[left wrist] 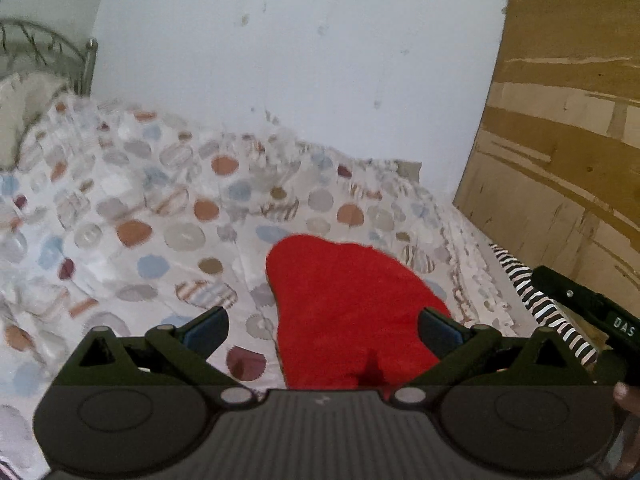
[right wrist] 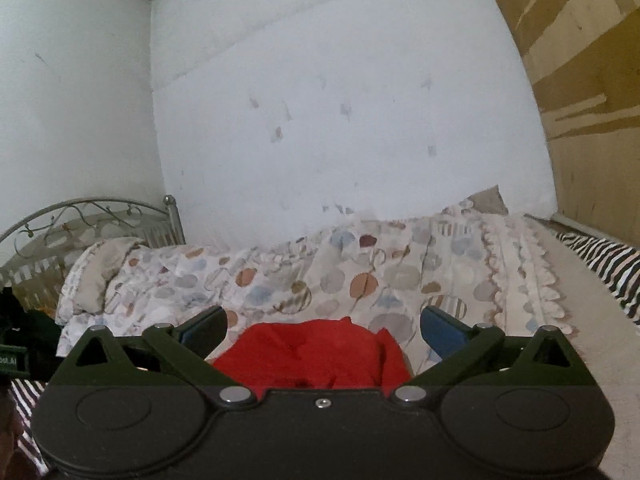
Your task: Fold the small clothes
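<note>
A red fleecy garment (left wrist: 348,308) lies folded on the spotted bedspread (left wrist: 168,208). My left gripper (left wrist: 322,326) hovers above its near end, jaws wide open, nothing between the blue pads (left wrist: 208,326). In the right wrist view the same red garment (right wrist: 316,354) shows low in the frame, below my right gripper (right wrist: 324,326), which is also wide open and holds nothing. The right gripper's black body (left wrist: 592,312) shows at the right edge of the left wrist view, with a fingertip of the person's hand (left wrist: 626,394) beside it.
A zebra-striped cloth (left wrist: 540,308) runs along the bed's right edge, next to a brown cardboard panel (left wrist: 560,140). A white wall (right wrist: 320,120) stands behind the bed. A metal headboard (right wrist: 80,216) and a pillow (right wrist: 96,272) are at the left.
</note>
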{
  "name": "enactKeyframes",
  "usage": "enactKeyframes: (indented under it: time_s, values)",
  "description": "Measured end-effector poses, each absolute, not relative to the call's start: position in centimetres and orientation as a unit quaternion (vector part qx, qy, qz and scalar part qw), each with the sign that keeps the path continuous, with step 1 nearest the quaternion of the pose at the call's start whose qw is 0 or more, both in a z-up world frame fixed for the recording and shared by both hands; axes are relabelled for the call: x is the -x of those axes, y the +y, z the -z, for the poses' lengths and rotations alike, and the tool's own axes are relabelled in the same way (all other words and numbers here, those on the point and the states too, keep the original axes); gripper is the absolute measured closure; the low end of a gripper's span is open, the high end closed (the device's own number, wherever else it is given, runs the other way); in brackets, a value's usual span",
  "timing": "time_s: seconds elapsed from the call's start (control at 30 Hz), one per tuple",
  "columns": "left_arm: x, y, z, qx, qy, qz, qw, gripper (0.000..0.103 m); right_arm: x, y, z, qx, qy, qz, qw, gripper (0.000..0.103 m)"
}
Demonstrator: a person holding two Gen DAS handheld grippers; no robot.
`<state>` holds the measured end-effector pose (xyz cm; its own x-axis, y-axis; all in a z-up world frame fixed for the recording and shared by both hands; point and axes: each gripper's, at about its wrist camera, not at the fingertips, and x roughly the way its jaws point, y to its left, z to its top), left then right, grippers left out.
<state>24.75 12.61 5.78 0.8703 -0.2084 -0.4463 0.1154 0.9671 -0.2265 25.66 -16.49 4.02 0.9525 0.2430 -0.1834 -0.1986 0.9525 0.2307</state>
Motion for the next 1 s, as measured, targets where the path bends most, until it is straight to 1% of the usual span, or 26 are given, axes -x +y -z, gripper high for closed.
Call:
enactKeyframes:
  time_s: [0.17,0.33,0.7,1.0]
  values:
    - [-20.5,12.5,-7.7,0.078,0.221,0.080,0.969,0.001,-21.1,-16.3,-5.6,-0.094,0.098,-0.116,0.984,0.000]
    - [-16.5,12.0,-8.1,0.070,0.204,0.075,0.974,0.001,-17.0,-16.9,-6.4,-0.101,0.091,-0.110,0.985,0.000]
    - [-10.0,9.6,-6.8,0.050,0.194,0.083,0.976,0.001,-9.4,-18.1,-6.2,-0.084,0.088,-0.092,0.988,0.000]
    - [-6.6,7.9,-4.2,0.043,0.192,0.084,0.977,0.001,-4.7,-18.6,-5.0,-0.051,0.090,-0.070,0.992,0.000]
